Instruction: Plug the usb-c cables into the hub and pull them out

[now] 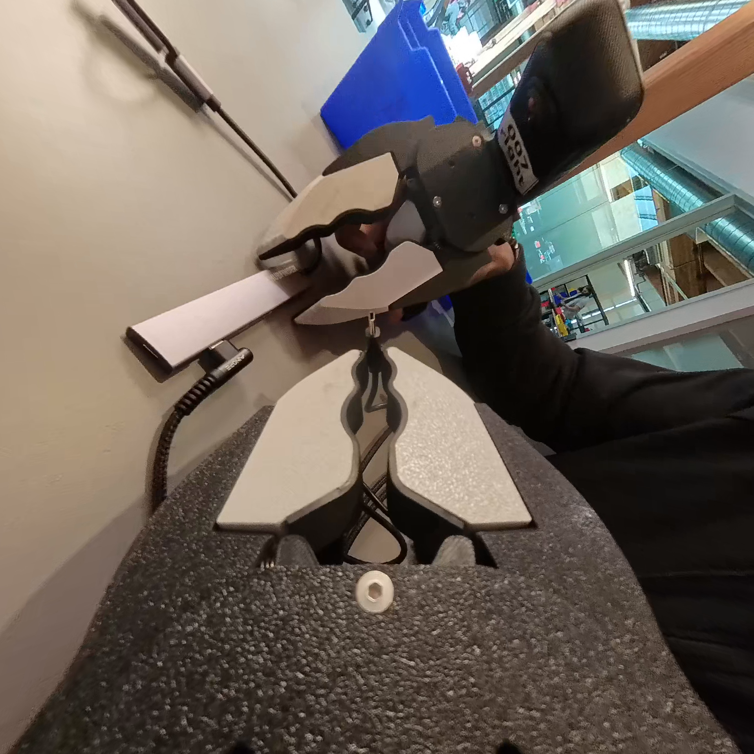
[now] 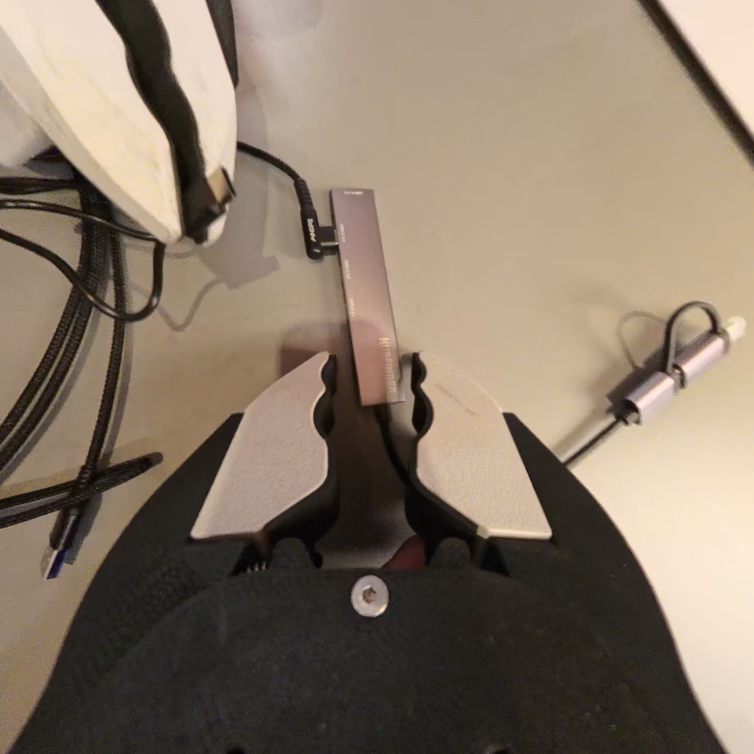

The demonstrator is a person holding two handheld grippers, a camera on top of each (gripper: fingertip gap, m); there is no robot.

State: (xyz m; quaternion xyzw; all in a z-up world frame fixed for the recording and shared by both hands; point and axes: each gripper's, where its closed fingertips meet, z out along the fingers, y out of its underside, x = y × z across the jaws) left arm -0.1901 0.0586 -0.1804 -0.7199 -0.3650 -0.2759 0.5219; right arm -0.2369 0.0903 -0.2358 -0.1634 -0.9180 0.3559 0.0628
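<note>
One angled cable [image 2: 314, 230] sits plugged into the hub [image 2: 367, 293], which lies mid-table [image 2: 530, 163], long axis running away from your right gripper [image 2: 373, 363]. Those jaws straddle its near end, parted, perhaps not gripping. Your left gripper [image 1: 373, 355] pinches a second plug [image 1: 371, 326]; push now and the hub could skid.

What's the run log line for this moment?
left gripper: shut on cable plug, near hub | right gripper: straddles hub end, grip unclear | angled cable: plugged into hub
</note>
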